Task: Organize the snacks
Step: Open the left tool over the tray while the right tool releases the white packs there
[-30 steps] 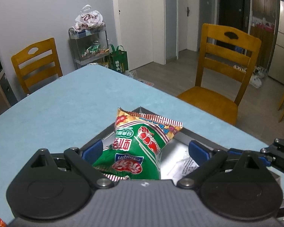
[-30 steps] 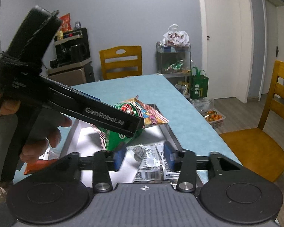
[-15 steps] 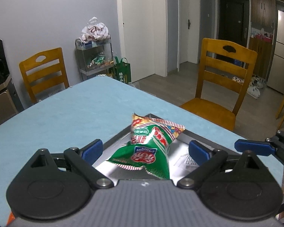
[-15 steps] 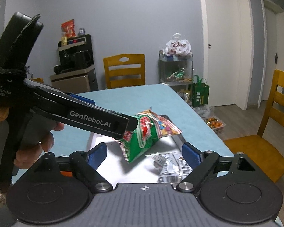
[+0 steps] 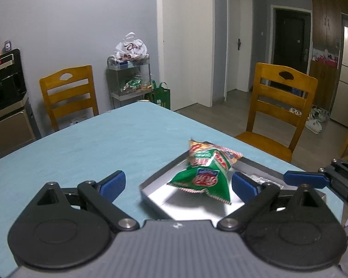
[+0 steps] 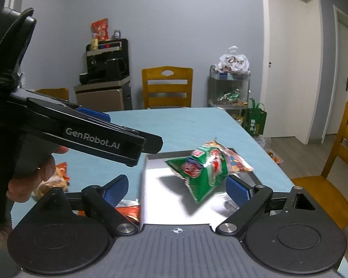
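Note:
A green and red snack bag [image 5: 204, 176] shows blurred just above a shiny metal tray [image 5: 150, 185], and its shadow falls on the tray floor [image 6: 155, 199]. Nothing touches the bag [image 6: 204, 169]. My left gripper [image 5: 177, 183] is open, pulled back to the tray's near left corner, and the bag is out ahead of its right pad. From the right wrist it appears as a black arm [image 6: 150, 143] left of the bag. My right gripper [image 6: 177, 188] is opening with wide jaws and nothing is pressed between them. Its blue finger [image 5: 304, 177] shows at the right edge.
White packets [image 5: 259, 179] lie in the tray. Orange snack packs [image 6: 60, 173] lie on the blue table [image 5: 92, 143] left of the tray, below a hand [image 6: 30, 180]. Wooden chairs [image 5: 280, 106] stand at the table's edges, and a metal cart [image 6: 229, 90] stands by the wall.
The snack bag has left the left gripper, which drew back and up to the left. The right gripper's jaws spread from narrow to wide and it pulled back from the white packets.

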{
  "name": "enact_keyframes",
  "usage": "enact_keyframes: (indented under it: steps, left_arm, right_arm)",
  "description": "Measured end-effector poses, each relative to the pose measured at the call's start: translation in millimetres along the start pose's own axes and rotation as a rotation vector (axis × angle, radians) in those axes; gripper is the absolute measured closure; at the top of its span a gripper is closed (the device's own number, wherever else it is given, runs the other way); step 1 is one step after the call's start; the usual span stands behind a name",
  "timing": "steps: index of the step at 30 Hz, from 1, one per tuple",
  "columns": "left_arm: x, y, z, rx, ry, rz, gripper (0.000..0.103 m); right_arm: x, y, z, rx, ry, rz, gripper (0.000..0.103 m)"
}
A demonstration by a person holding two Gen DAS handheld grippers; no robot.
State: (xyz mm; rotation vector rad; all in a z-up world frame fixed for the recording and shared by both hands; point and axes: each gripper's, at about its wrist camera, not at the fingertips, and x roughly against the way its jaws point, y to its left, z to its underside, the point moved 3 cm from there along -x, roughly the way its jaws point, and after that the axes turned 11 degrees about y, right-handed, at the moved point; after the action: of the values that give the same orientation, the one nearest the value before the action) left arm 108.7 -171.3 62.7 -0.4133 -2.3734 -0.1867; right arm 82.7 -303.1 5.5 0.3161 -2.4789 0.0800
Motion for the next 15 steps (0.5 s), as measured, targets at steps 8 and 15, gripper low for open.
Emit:
enact_keyframes:
  steps: [8, 15]
  left_arm:
    - [36, 35, 24, 0.043, -0.010, -0.045, 0.004]
    - [65, 65, 50, 0.069, -0.024, -0.101, 0.004]
  right_arm:
    - [-3, 28, 2, 0.037, 0.028, -0.014, 0.010]
    - [-2, 43, 4, 0.075, 0.038, -0.015, 0.010]
